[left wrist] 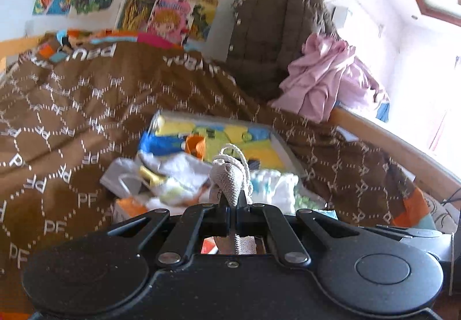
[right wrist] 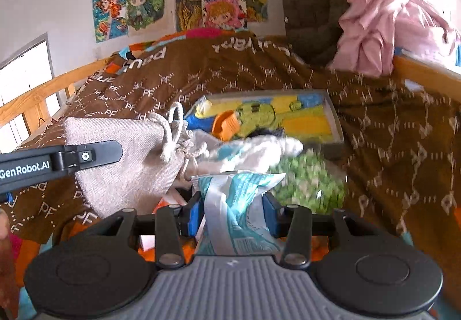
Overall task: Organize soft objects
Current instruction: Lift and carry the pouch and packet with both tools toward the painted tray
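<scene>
Both hands are loaded, so the step in hand looks like packing: a soft item is about to go into a pouch. The left gripper (left wrist: 230, 204) is pressed tight together on the cloth of a beige drawstring bag (right wrist: 126, 164), pinching it near its side; from the right wrist view the bag hangs off that gripper's finger, its corded mouth (right wrist: 175, 132) turned toward the right gripper. The right gripper (right wrist: 233, 213) is half spread and pinching a teal-and-white soft packet (right wrist: 233, 204), which fills the gap between its blue pads (right wrist: 272, 213) and sticks out ahead of them. The bag's mouth sits just left of and beyond the packet, near but apart. It looks drawn shut, so the next move probably calls for loosening it before the packet goes in. The pile of soft things (right wrist: 253, 152) lies beyond both tools on the brown blanket (right wrist: 389, 132).
</scene>
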Action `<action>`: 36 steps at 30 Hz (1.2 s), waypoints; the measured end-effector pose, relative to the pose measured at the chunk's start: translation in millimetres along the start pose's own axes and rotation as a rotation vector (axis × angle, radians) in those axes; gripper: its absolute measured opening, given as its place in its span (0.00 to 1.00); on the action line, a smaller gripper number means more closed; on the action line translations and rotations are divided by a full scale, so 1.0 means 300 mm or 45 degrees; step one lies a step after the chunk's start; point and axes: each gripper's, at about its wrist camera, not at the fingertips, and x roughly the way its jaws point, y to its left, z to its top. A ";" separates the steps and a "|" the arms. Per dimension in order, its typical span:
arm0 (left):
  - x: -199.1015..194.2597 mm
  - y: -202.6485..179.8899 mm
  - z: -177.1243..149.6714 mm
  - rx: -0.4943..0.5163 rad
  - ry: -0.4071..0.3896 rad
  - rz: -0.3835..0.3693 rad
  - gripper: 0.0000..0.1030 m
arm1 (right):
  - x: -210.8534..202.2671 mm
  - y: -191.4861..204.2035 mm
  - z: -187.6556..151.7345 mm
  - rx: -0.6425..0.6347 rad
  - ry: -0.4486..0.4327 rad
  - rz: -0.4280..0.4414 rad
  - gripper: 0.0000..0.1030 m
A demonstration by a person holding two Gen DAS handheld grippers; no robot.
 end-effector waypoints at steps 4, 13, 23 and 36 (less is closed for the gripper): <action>-0.002 0.000 0.021 0.001 -0.078 -0.013 0.02 | 0.037 -0.007 0.089 -0.044 -0.124 0.025 0.46; 0.118 0.080 0.146 0.005 -0.258 -0.006 0.02 | 0.285 -0.011 0.223 -0.112 -0.229 0.043 0.46; 0.459 0.267 0.280 -0.021 -0.353 0.072 0.03 | 0.589 -0.082 0.319 0.100 -0.188 0.008 0.46; 0.699 0.514 0.213 -0.364 -0.208 -0.069 0.03 | 0.858 -0.012 0.340 0.203 0.029 -0.006 0.47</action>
